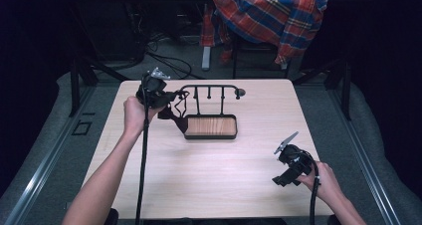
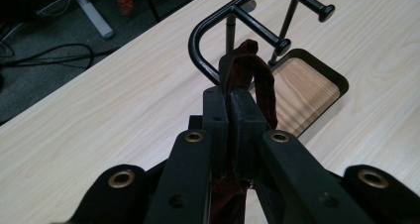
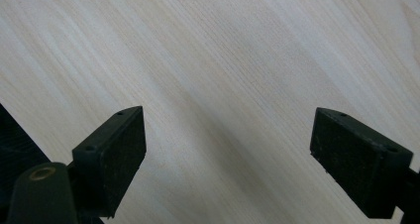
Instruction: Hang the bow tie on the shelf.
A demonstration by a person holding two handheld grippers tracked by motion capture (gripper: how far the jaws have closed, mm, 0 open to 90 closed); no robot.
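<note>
Dark red strap (image 2: 260,83) sits clenched in left gripper (image 2: 230,115) jaws beside rack (image 2: 213,30); right gripper (image 3: 228,154) jaws released.

A rack (image 1: 211,110) stands on the table (image 1: 209,175), with a strap (image 2: 250,75) at its left end.

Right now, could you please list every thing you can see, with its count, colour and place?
strap: one, dark red, clamped in the left claw, looped up beside the rack's curved end.
rack: one, black metal rail with pegs, standing on its tray at the table's middle.
tray: one, wood base with black rim, under the rack.
table: one, light wood, centre.
shirt: one, red and blue plaid, draped over a chair beyond the table.
cables: several, black, on the grey floor behind the table.
left claw: one, black, shut on the strap, at the rack's left end.
right claw: one, black, open, above the bare table near the right edge.
</note>
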